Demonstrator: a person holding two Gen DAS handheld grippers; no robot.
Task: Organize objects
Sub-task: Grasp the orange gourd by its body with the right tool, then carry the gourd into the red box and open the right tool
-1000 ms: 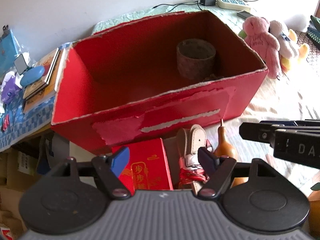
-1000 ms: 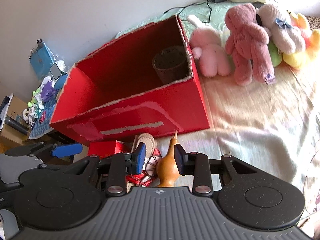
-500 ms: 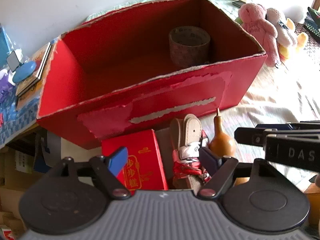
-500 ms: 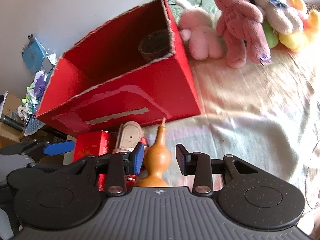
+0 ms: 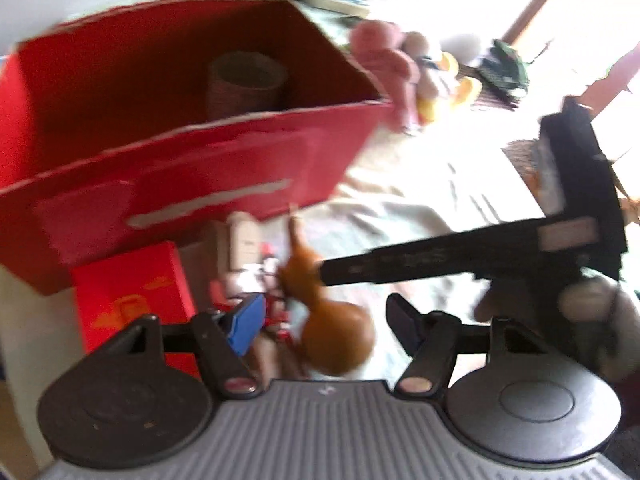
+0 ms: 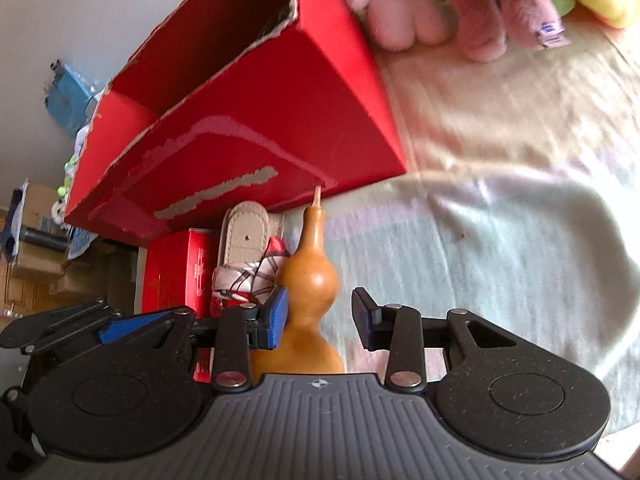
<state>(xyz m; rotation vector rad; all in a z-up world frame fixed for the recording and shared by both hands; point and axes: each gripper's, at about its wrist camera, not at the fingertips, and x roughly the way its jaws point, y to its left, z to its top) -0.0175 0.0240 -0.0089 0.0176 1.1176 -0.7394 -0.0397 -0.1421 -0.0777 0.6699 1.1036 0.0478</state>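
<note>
Fingers point(image 6: 276, 322) of the right gripper point(image 6: 322, 320) sit spread around the gourd point(image 6: 310, 280) lying on the bed by the red box point(image 6: 256, 92); it looks light, hard, slick, so its narrow waist seems the best hold.

Red box point(image 6: 260, 120), slipper point(image 6: 248, 248) hard left of gourd point(image 6: 312, 280); open bedsheet point(image 6: 500, 240) rightward.

Big box point(image 6: 256, 128) at back w/ a roll point(image 5: 244, 84) inside. In front of it, L to R: small box point(image 6: 172, 272), sandal point(image 6: 248, 252), gourd point(image 6: 312, 280), all on the bed point(image 6: 500, 220). Plush toys point(image 6: 440, 8) right of big box.
</note>
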